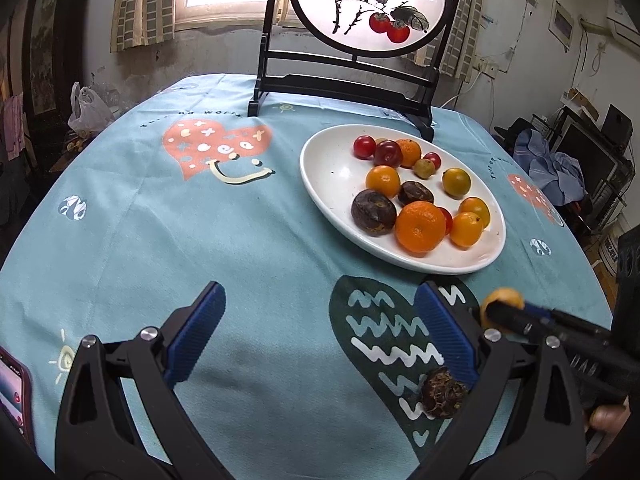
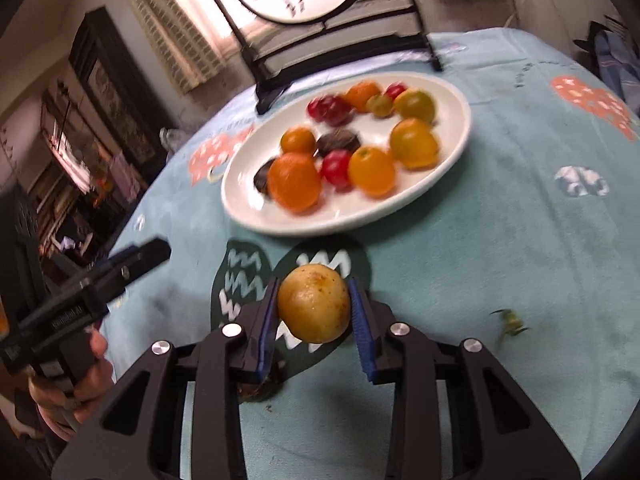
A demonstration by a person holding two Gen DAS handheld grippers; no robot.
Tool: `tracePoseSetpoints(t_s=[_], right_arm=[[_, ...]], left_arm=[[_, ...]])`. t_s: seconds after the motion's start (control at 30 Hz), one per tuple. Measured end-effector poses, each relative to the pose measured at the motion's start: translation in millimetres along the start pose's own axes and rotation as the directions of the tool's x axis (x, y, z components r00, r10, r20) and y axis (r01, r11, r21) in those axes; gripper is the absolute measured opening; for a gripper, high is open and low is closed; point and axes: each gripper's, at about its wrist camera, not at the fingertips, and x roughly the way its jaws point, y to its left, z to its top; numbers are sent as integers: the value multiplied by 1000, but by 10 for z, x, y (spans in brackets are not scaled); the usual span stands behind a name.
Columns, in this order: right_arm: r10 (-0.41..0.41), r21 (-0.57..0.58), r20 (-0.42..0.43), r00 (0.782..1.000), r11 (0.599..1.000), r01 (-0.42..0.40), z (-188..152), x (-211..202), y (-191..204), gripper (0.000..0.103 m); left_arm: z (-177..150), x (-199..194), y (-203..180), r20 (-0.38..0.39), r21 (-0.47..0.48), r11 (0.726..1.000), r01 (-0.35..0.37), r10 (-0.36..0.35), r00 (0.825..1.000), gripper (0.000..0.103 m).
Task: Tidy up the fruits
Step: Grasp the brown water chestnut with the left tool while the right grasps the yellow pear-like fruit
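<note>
My right gripper [image 2: 314, 300] is shut on a yellow speckled fruit [image 2: 314, 304], held just above the blue tablecloth, short of the plate. The same fruit [image 1: 503, 299] shows in the left wrist view at the tip of the right gripper [image 1: 500, 313]. A white plate [image 1: 328, 184] holds several oranges, yellow fruits, red fruits and dark chestnuts; the right wrist view shows the plate [image 2: 256, 208] blurred. My left gripper [image 1: 322, 296] hangs open over the cloth with nothing between its fingers. A dark chestnut [image 1: 444, 396] lies on the cloth beside its right finger.
A round painted screen on a black stand [image 1: 360, 4] rises behind the plate. A phone [image 1: 14, 394] lies at the near left table edge. A small green stem scrap [image 2: 511, 321] rests on the cloth to the right. A hand [image 2: 86, 376] holds the left gripper.
</note>
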Motion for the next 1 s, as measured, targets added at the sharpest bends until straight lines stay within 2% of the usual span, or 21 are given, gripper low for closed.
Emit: tracePoseSetpoints(t_s=[0.07, 0.13, 0.2, 0.27, 0.33, 0.37, 0.43, 0.53, 0.67, 0.83, 1.0], right_arm=[[-18, 25, 22, 1000, 1000, 18, 20, -57, -68, 34], [-25, 46, 21, 999, 999, 24, 34, -57, -109, 34], [-29, 57, 15, 999, 998, 28, 33, -44, -129, 34], [-30, 54, 10, 999, 998, 30, 40, -31, -123, 34], [-32, 45, 6, 999, 998, 31, 42, -30, -119, 34], [-31, 44, 5, 999, 999, 31, 38, -27, -119, 34], [-33, 42, 2, 999, 999, 33, 40, -25, -111, 34], [-35, 44, 0, 999, 998, 35, 34, -24, -114, 34], [-35, 44, -1, 999, 998, 35, 31, -19, -111, 34], [-37, 48, 0, 999, 998, 37, 32, -22, -114, 34], [-39, 49, 2, 999, 998, 39, 32, -23, -121, 34]], left_arm=[[-24, 12, -84, -18, 35, 998, 45, -44, 999, 98], [-82, 21, -274, -59, 134, 983, 129, -122, 991, 98], [-197, 31, -510, -113, 256, 946, 201, -177, 978, 97], [-320, 24, -710, -133, 364, 907, 213, -176, 975, 97], [-423, 24, -849, -145, 437, 873, 217, -169, 975, 91], [-455, 33, -877, -159, 451, 863, 227, -172, 972, 89], [-490, 69, -896, -191, 460, 853, 246, -176, 966, 77], [-510, 141, -883, -220, 456, 856, 245, -159, 962, 70], [-547, 191, -888, -245, 464, 853, 240, -137, 960, 65], [-587, 215, -900, -271, 477, 841, 256, -136, 953, 46], [-594, 214, -901, -269, 474, 843, 254, -136, 953, 45]])
